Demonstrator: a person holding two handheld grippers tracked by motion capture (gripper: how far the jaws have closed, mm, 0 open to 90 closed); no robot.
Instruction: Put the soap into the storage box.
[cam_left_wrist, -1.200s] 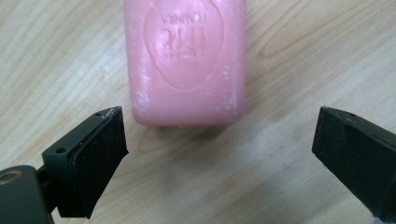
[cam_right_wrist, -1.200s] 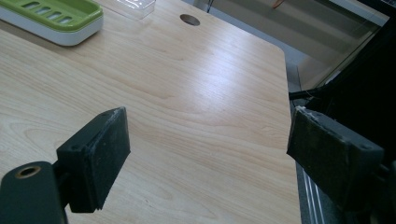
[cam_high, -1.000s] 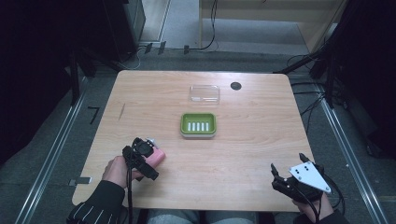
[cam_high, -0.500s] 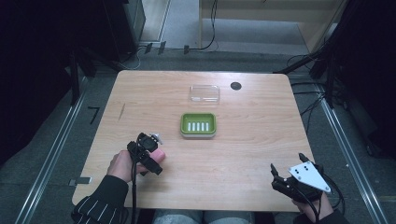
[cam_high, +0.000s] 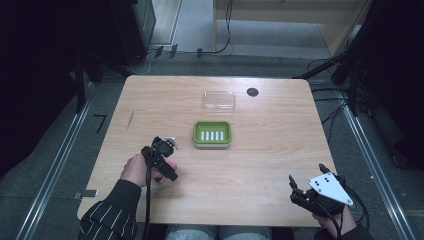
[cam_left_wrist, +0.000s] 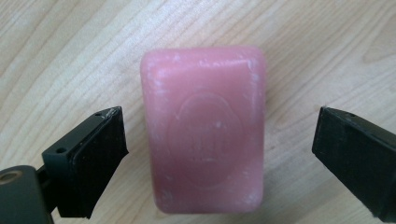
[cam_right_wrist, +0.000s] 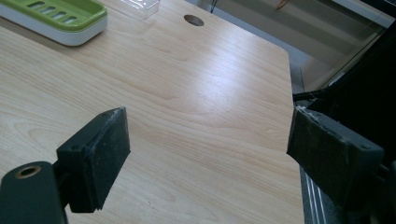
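1. Since the earlier frames, our left gripper (cam_high: 161, 156) has swung over the pink soap bar (cam_left_wrist: 203, 130) so that it now covers it in the high view; the right gripper (cam_high: 320, 192) has not shifted.
2. We find the soap bar lying flat on the table (cam_high: 260, 165), embossed face up, between the left jaws. Both pads stand clear of its long sides, so the jaws are spread and nothing is gripped yet. We judge they straddle the narrow width because that span fits their opening and gives flat sides to press on.
3. Just beyond and to the right of the left gripper sits the green soap dish (cam_high: 212, 134), its slotted floor bare. We take it as the likely place for the bar, which would explain the short reach.
4. Farther back lies a clear plastic lid (cam_high: 219, 100), set apart so the dish stays open.
5. Our right gripper waits at the near right corner, jaws wide and holding nothing, well apart from the work and out of the way.
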